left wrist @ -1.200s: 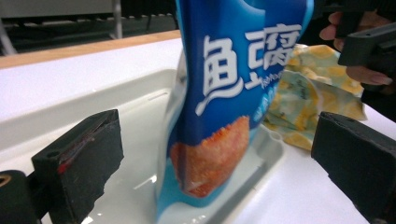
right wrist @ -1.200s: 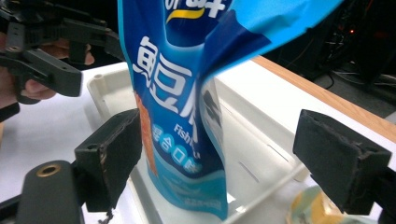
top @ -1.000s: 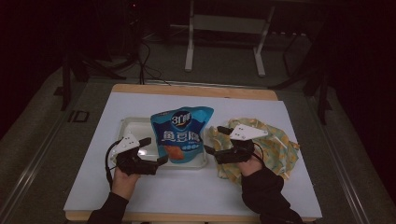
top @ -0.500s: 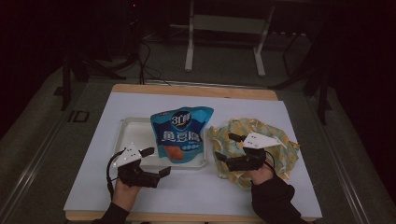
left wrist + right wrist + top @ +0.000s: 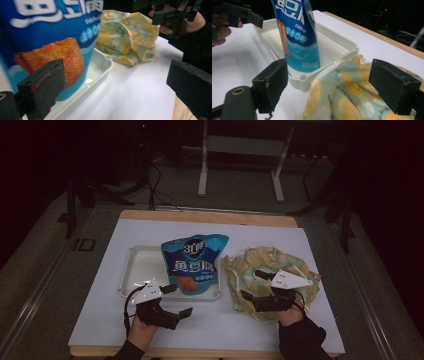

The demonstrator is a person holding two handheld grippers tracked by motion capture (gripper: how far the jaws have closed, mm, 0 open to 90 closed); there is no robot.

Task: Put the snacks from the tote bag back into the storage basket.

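Observation:
A blue snack bag [image 5: 194, 262] stands upright at the right end of a white tray [image 5: 135, 275]. To its right a yellow-and-green patterned cloth bag [image 5: 280, 265] lies crumpled on the white table cover. My left gripper [image 5: 180, 301] hovers in front of the tray near the table's front edge, open and holding nothing. In the left gripper view its jaws [image 5: 115, 87] stand wide apart, facing the snack bag [image 5: 50, 30] and cloth bag [image 5: 127, 37]. My right gripper [image 5: 252, 285] sits over the cloth bag's near left part, open and empty [image 5: 333, 85], with the cloth bag [image 5: 352, 95] below it.
The white cover [image 5: 100, 320] leaves a wooden table edge [image 5: 210, 216] showing at the back. Behind the table stand a metal frame [image 5: 240, 160] and cables on a dark floor. Bare white cover lies left of the tray and along the front.
Both grippers have drawn back from the snack bag toward the person, the left toward the front edge, the right over the cloth bag. The snack bag stays upright in the tray.

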